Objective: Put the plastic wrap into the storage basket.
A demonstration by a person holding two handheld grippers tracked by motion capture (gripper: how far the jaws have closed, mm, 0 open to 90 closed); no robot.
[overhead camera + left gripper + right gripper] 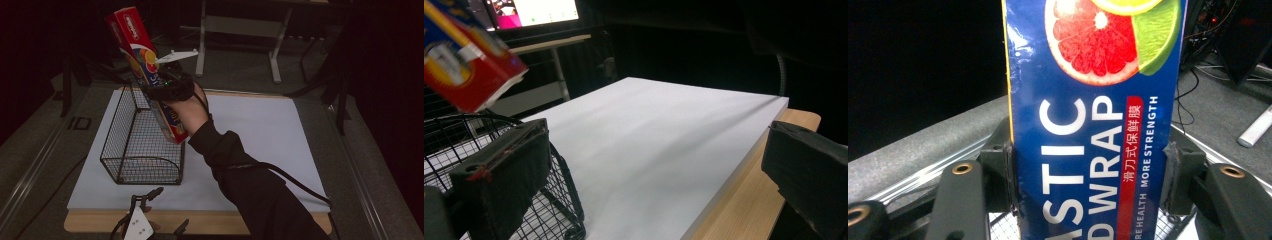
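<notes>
A long plastic wrap box point(145, 65), red and blue with citrus pictures, hangs tilted above the black wire basket point(131, 150). My right gripper point(167, 90) is shut on the box near its middle; in the right gripper view both pads press the sides of the box point(1093, 120). The box's lower red end point(466, 70) shows over the basket's rim point(454, 120) in the left gripper view. My left gripper point(157, 212) rests low at the table's near edge, jaws wide apart with nothing between them.
A white board point(260, 135) covers the wooden table point(200, 222); the basket stands on its left part. A table frame with metal legs point(272, 45) stands behind, and a lit monitor point(534, 12) is at the back. A cable point(295, 182) trails from my right sleeve.
</notes>
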